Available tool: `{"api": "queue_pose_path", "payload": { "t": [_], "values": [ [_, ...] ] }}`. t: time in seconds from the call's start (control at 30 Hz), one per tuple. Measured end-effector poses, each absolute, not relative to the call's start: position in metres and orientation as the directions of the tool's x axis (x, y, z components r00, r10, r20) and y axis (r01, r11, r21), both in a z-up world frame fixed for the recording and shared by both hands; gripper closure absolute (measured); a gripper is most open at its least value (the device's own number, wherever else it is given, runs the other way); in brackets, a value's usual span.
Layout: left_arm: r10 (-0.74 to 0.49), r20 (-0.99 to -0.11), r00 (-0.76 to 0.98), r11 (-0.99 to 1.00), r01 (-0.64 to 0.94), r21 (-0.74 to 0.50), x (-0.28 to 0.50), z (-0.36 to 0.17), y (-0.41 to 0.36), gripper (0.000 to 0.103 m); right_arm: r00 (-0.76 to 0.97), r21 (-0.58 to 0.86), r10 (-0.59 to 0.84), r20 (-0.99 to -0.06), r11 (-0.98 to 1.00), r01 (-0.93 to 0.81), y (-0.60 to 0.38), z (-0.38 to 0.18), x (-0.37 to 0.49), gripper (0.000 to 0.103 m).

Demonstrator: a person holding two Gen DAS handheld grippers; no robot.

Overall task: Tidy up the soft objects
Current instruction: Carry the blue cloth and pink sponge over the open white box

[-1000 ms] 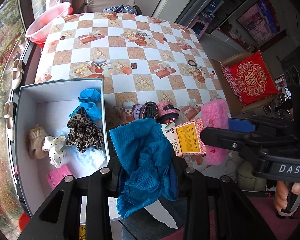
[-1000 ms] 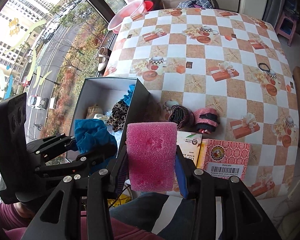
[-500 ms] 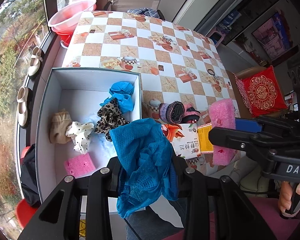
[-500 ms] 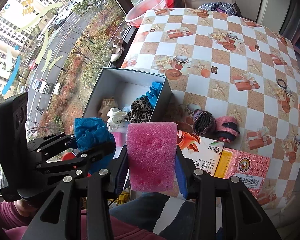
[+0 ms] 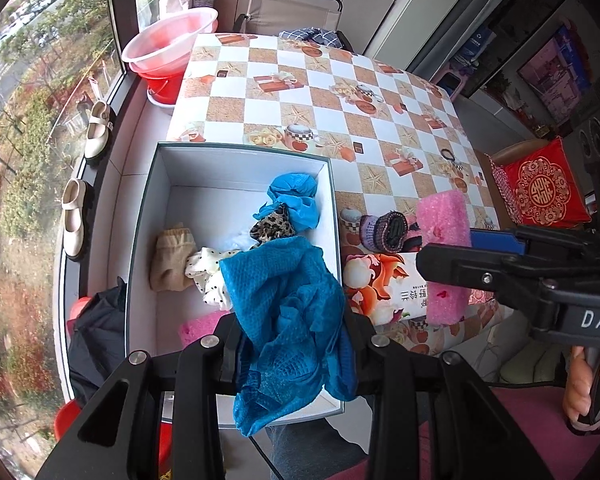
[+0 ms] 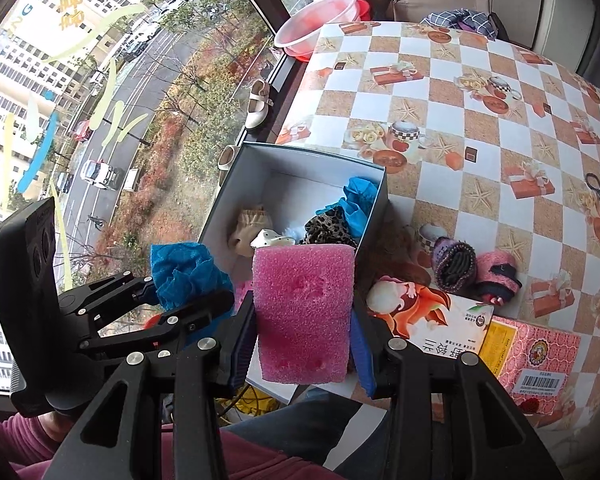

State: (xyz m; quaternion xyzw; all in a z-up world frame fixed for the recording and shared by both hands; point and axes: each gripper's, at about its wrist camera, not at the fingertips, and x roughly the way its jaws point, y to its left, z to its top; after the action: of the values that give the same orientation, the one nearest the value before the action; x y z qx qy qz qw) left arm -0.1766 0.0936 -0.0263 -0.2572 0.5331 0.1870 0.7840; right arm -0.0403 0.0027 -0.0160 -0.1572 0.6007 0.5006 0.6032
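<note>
My left gripper (image 5: 292,340) is shut on a crumpled blue mesh cloth (image 5: 288,304) that hangs over the near end of the open white box (image 5: 148,216). My right gripper (image 6: 304,344) is shut on a pink foam sponge (image 6: 304,312), held above the box's near right corner. In the left wrist view that sponge (image 5: 444,240) and the right gripper (image 5: 452,256) sit to the right. In the right wrist view the left gripper (image 6: 188,280) and the blue mesh cloth (image 6: 180,272) sit to the left. The box holds a light blue cloth (image 5: 294,200), a leopard scrunchie (image 5: 272,228), a polka-dot piece (image 5: 210,268), a beige sock (image 5: 172,256) and another pink sponge (image 5: 200,328).
Rolled purple and pink socks (image 6: 472,268) lie on the checked tablecloth (image 6: 440,92) right of the box, with a printed carton (image 6: 440,332) and a pink carton (image 6: 540,356) near the front edge. A pink basin (image 5: 168,44) and shoes (image 5: 98,132) sit by the window. A red cushion (image 5: 540,188) lies at right.
Both grippers have shifted left with their loads, so the box now lies more centred under them. Neither grip has changed.
</note>
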Motion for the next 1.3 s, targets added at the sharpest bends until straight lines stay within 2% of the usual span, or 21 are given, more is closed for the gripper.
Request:
{"api": "queue_pose_path", "payload": {
  "t": [1.3],
  "values": [
    [0.003, -0.937, 0.349, 0.758, -0.612, -0.226, -0.186, -0.05, 0.111, 0.064, -0.243, 0.375, 0.326, -0.914, 0.446, -0.813, 0.015, -0.03, -0.048, 0.059]
  ]
}}
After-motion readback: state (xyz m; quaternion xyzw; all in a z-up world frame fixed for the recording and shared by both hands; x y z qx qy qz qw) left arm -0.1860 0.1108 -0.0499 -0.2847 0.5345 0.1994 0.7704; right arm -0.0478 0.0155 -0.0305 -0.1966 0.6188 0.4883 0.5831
